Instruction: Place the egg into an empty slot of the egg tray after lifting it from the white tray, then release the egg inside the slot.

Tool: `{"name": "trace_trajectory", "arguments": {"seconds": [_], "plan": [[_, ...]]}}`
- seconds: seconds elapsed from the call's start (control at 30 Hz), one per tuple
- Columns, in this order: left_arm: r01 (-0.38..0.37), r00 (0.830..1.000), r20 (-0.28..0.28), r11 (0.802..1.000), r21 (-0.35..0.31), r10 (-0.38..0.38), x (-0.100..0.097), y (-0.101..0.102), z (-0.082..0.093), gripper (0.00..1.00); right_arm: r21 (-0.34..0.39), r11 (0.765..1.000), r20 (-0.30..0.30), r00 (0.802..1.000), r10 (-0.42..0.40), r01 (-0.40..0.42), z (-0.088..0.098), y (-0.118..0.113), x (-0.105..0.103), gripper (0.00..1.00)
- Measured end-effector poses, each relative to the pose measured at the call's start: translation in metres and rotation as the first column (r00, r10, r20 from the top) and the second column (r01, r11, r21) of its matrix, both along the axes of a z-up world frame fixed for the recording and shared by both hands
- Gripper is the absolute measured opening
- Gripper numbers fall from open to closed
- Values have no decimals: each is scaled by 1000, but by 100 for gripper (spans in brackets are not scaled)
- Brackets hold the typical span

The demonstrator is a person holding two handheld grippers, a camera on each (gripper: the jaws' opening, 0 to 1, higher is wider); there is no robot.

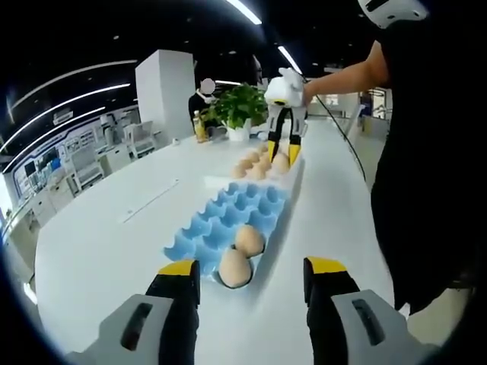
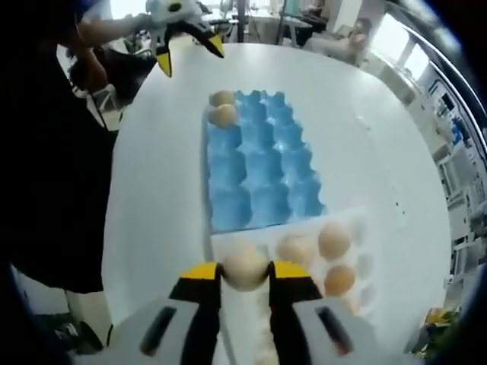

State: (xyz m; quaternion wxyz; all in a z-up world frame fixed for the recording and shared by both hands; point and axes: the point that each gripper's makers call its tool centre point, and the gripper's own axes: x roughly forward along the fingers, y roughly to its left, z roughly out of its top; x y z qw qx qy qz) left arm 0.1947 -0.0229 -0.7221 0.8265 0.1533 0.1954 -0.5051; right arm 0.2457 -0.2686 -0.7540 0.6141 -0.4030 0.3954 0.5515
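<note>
My right gripper (image 2: 245, 271) is shut on a pale brown egg (image 2: 245, 262) at the near-left corner of the white tray (image 2: 364, 232); whether the egg has left its slot I cannot tell. Several more eggs (image 2: 333, 241) lie in that tray. Just beyond it is the blue egg tray (image 2: 262, 167), with two eggs (image 2: 223, 114) in its far-left slots and the rest bare. In the left gripper view the same blue tray (image 1: 242, 205) lies ahead with its two eggs (image 1: 235, 268) nearest. My left gripper (image 1: 253, 268) stands open before them, holding nothing. The right gripper (image 1: 283, 148) shows over the white tray (image 1: 294, 173).
Everything sits on a long white table (image 1: 114, 243). A potted plant (image 1: 240, 106) and a bottle (image 1: 199, 125) stand at its far end, where a person sits. The holder's dark clothing (image 1: 426, 175) borders the table's right side. The left gripper (image 2: 183, 30) hangs open past the blue tray.
</note>
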Motion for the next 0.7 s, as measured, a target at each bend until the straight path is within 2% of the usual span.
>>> {"name": "trace_trajectory", "arguments": {"seconds": [0.7], "plan": [[-3, 1000, -3, 1000, -7, 3, 3, 0, -3, 56, 49, 990, -14, 991, 132, -131, -3, 67, -5, 23]]}}
